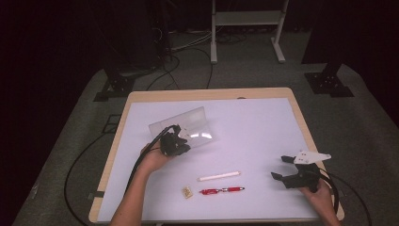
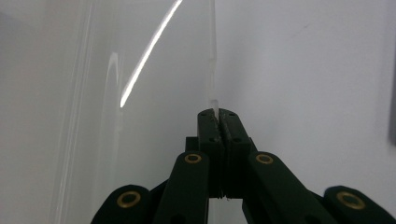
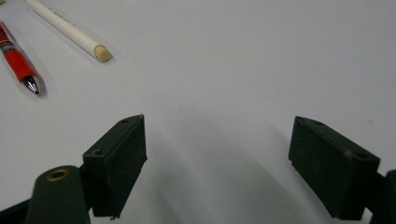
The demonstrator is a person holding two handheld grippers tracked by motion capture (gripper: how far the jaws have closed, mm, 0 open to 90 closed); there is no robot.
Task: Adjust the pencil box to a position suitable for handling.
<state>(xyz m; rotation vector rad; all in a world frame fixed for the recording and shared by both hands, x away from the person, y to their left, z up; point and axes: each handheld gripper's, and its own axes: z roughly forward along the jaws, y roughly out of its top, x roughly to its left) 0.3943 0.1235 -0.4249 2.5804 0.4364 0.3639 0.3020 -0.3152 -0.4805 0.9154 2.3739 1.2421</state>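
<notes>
Two tools work over the white tabletop (image 1: 263,122). At left, the left tool (image 1: 181,138) is pinched tight on the edge of a clear plastic case (image 1: 186,123), apparently lifting it open; nothing visible inside. Mid-table lie a small tan eraser (image 1: 187,191), a red pen (image 1: 221,190) and a white stick (image 1: 219,176). At right, the right tool (image 1: 281,168) hovers, jaws wide, empty. Likely next: fetch an item for the case.

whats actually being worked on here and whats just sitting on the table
In use:
- clear plastic case, its edge pinched by the left gripper

Lying about, untouched:
- white pen
- red pen
- small tan eraser-like piece

The right gripper is open, holding nothing, to the right of the pens.
</notes>
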